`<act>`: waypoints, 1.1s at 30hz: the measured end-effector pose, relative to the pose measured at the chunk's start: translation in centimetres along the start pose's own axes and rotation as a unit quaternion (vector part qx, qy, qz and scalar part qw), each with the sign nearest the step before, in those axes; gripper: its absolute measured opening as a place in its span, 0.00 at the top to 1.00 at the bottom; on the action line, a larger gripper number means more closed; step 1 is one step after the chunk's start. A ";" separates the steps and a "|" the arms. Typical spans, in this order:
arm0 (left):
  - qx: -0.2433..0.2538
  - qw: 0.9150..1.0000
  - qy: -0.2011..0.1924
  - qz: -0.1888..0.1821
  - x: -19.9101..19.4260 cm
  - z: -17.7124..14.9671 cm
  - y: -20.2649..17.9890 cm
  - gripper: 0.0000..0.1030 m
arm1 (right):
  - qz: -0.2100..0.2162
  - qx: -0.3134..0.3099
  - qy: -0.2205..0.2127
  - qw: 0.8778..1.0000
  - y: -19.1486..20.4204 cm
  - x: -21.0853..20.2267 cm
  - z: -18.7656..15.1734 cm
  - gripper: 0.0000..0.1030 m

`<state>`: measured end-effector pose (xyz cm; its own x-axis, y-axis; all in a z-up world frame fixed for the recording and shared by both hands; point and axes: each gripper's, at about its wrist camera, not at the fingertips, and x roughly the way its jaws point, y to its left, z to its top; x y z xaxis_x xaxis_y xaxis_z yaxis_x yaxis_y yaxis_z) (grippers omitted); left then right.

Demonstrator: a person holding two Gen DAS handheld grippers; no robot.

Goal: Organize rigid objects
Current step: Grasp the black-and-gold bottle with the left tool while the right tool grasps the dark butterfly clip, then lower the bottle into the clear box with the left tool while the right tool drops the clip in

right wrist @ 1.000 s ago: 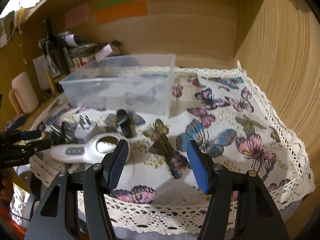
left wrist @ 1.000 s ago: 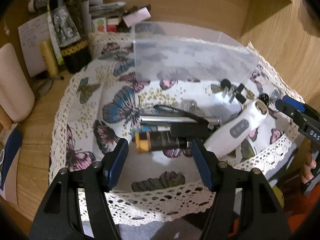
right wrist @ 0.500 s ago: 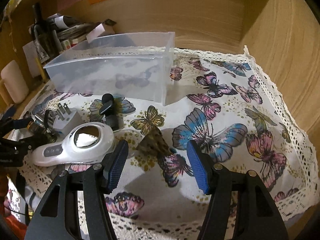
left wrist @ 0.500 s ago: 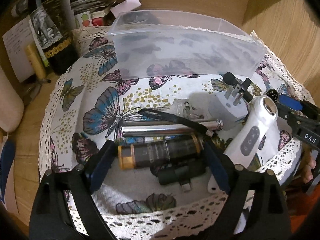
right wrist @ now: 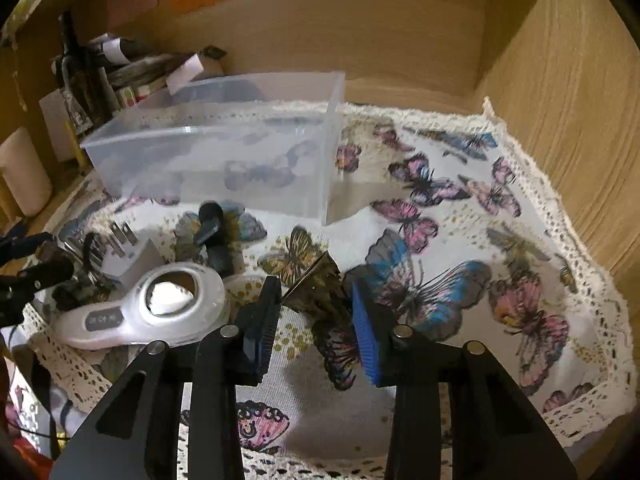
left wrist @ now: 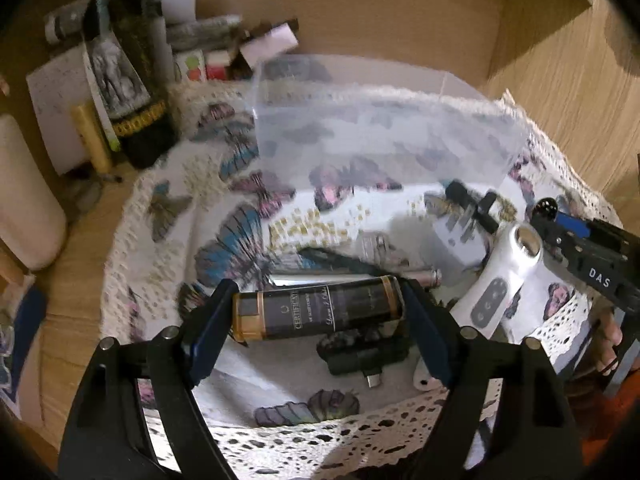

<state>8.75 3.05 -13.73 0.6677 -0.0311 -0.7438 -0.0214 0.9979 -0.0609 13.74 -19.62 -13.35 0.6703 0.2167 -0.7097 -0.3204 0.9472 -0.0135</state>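
My left gripper (left wrist: 316, 316) is shut on a dark cylinder with gold bands (left wrist: 318, 314), held end to end a little above the butterfly cloth (left wrist: 240, 208). Under and beside it lie a silver tube (left wrist: 352, 278), a black adapter (left wrist: 360, 354), a white handheld device (left wrist: 500, 284) and a white plug (left wrist: 460, 236). A clear plastic bin (left wrist: 380, 140) stands behind them. My right gripper (right wrist: 316, 320) is open over the cloth, right of the white device (right wrist: 160, 304). The plug (right wrist: 128, 256) and a black clip (right wrist: 212, 232) lie left of it, the bin (right wrist: 224, 160) behind.
A dark bottle (left wrist: 128, 92), papers and small boxes crowd the back left corner. A pale cylinder (left wrist: 24, 208) stands at far left. Wooden walls (right wrist: 560, 120) close the back and right. The cloth's lace edge (right wrist: 580, 412) hangs at the front.
My left gripper closed on the dark cylinder and lifted it off the cloth, uncovering the black adapter. My right gripper narrowed somewhat and moved forward over the cloth.
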 end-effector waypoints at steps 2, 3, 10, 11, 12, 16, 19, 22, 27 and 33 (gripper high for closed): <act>0.000 1.000 -0.019 -0.001 -0.9 0.7 0.1 0.20 | -0.001 0.002 -0.015 1.000 0.0 -0.9 0.5 0.68; -0.001 1.000 -0.028 -0.001 -1.4 1.1 0.2 0.20 | 0.000 0.003 -0.024 1.000 0.0 -1.5 0.9 0.68; 0.000 0.996 -0.092 -0.016 -5.0 4.4 0.1 0.20 | 0.014 -0.001 -0.091 0.996 0.6 -5.3 4.1 0.68; -0.002 0.995 -0.099 -0.022 -5.5 5.1 0.2 0.20 | 0.016 -0.002 -0.102 0.995 0.7 -5.9 4.6 0.68; -0.005 0.994 -0.101 -0.028 -5.9 5.6 0.2 0.20 | 0.017 -0.004 -0.113 0.993 0.9 -6.5 5.1 0.68; -0.016 0.992 -0.121 -0.045 -7.0 8.1 0.6 0.20 | 0.023 -0.009 -0.152 0.988 1.3 -8.1 7.5 0.68; -0.017 0.991 -0.129 -0.040 -7.0 9.8 0.6 0.20 | 0.028 -0.014 -0.165 0.986 1.7 -8.3 9.1 0.68; -0.015 0.991 -0.126 -0.035 -6.3 11.2 0.3 0.20 | 0.030 -0.021 -0.169 0.985 2.0 -7.8 10.7 0.68; -0.005 0.993 -0.115 -0.022 -4.3 13.2 -0.1 0.20 | 0.039 -0.021 -0.152 0.987 2.2 -5.5 12.8 0.68; 0.013 0.996 -0.091 -0.016 -0.8 14.7 -1.1 0.20 | 0.056 -0.019 -0.098 0.993 2.1 -0.6 14.3 0.68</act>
<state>19.14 2.85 -3.27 0.7921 -0.0549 -0.6079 0.0196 0.9977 -0.0645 22.18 -14.35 -2.90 0.7458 0.3651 -0.5572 -0.4223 0.9060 0.0284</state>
